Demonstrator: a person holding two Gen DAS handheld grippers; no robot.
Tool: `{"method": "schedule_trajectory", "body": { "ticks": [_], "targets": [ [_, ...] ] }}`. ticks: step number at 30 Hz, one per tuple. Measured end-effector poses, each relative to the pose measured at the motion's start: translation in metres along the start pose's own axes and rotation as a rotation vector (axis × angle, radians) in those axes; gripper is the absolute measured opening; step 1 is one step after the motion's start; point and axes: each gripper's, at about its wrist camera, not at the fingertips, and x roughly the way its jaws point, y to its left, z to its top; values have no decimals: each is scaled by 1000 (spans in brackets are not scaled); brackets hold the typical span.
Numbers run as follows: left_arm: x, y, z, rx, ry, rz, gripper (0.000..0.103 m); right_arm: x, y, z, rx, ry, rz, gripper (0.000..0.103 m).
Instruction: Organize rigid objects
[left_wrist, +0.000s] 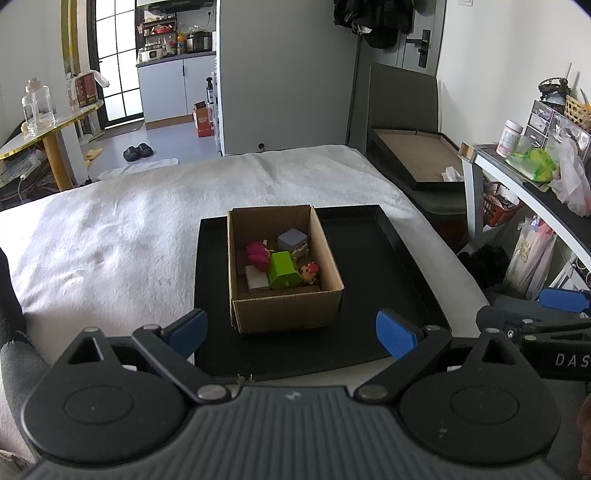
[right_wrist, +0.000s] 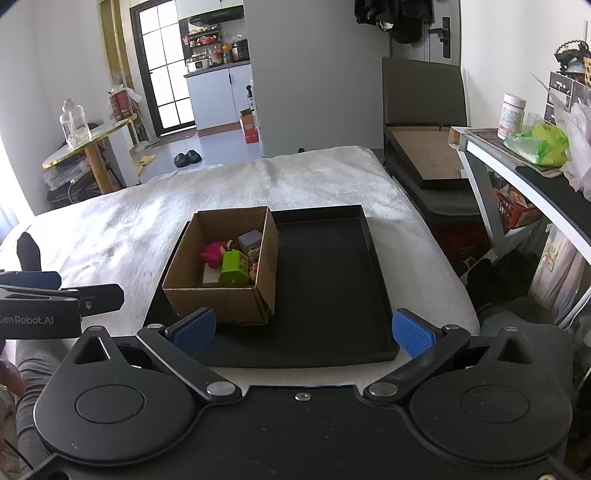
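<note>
A brown cardboard box (left_wrist: 288, 310) (right_wrist: 218, 302) stands on the left part of a black tray (left_wrist: 369, 258) (right_wrist: 332, 277) on a white blanket. Inside the box lie a green block (left_wrist: 282, 269) (right_wrist: 233, 267), a pink toy (left_wrist: 257, 254) (right_wrist: 212, 253), a grey-purple cube (left_wrist: 292, 239) (right_wrist: 250, 238), a white block (left_wrist: 256, 278) and a small red-and-yellow figure (left_wrist: 309, 272). My left gripper (left_wrist: 291, 334) is open just in front of the box, with nothing between its fingers. My right gripper (right_wrist: 303, 330) is open over the tray's near edge, also with nothing in it.
The white blanket (left_wrist: 129, 229) covers the bed around the tray. A dark chair with a flat box (left_wrist: 417, 158) stands at the back right. A shelf with bags and jars (right_wrist: 535, 147) lines the right side. A round table with a glass jar (left_wrist: 37, 110) is at the left.
</note>
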Motion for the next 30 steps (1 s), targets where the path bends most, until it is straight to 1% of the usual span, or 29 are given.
{"method": "schedule_trajectory", "body": {
  "ticks": [30],
  "targets": [
    [3, 0, -2, 2, 5, 9, 98, 1, -3, 1, -11, -6, -11, 103]
  ]
}}
